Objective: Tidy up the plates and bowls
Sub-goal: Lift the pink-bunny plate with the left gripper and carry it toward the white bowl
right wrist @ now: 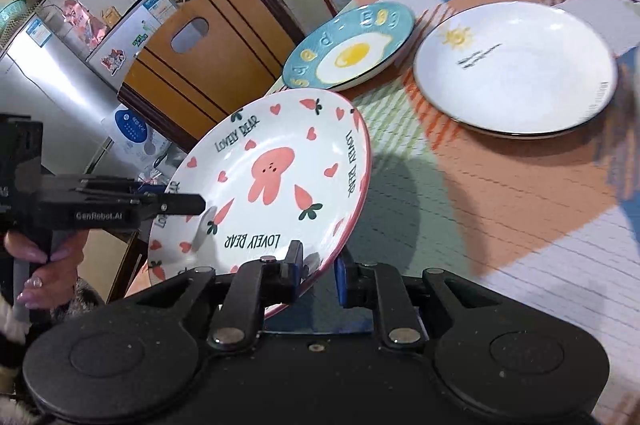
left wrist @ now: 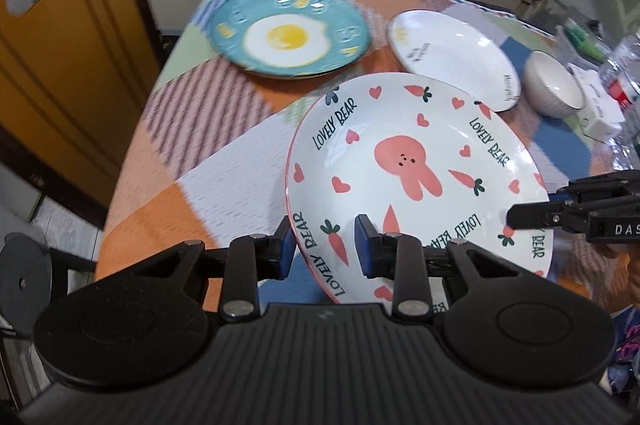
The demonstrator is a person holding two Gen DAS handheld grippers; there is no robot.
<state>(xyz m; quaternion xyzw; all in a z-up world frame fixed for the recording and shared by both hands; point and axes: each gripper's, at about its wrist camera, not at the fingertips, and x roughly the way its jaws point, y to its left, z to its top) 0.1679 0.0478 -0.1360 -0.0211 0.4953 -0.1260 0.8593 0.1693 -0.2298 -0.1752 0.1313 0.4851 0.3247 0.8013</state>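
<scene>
Left gripper (left wrist: 324, 245) and right gripper (right wrist: 318, 275) each had jaws clamped on the bunny plate's (left wrist: 416, 177) rim, tilted above the desk (left wrist: 168, 161); egg plate (left wrist: 290, 31), white plate (left wrist: 452, 55) and bowl (left wrist: 554, 85) lay separate, nothing stacked.

The bunny plate (left wrist: 416, 181) is white with a thin pink rim, a salmon-pink rabbit at its centre, scattered red-pink hearts, orange-pink carrots with dark green tops, and black "LOVELY BEAR" lettering around the border. Beyond it on the left, the egg plate (left wrist: 290, 33) is teal, with a white fried egg and bright yellow yolk in the middle and raised teal and yellow letters around the edge. To its right, the white plate (right wrist: 516, 69) carries a small yellow sun, fine dark script and a dark rim line. The bowl (left wrist: 554, 89) at far right is plain off-white. The tablecloth (left wrist: 180, 153) is a patchwork of orange, pale blue, pale green and maroon-and-white stripes. Both grippers are black with blue pads (left wrist: 366, 241).
</scene>
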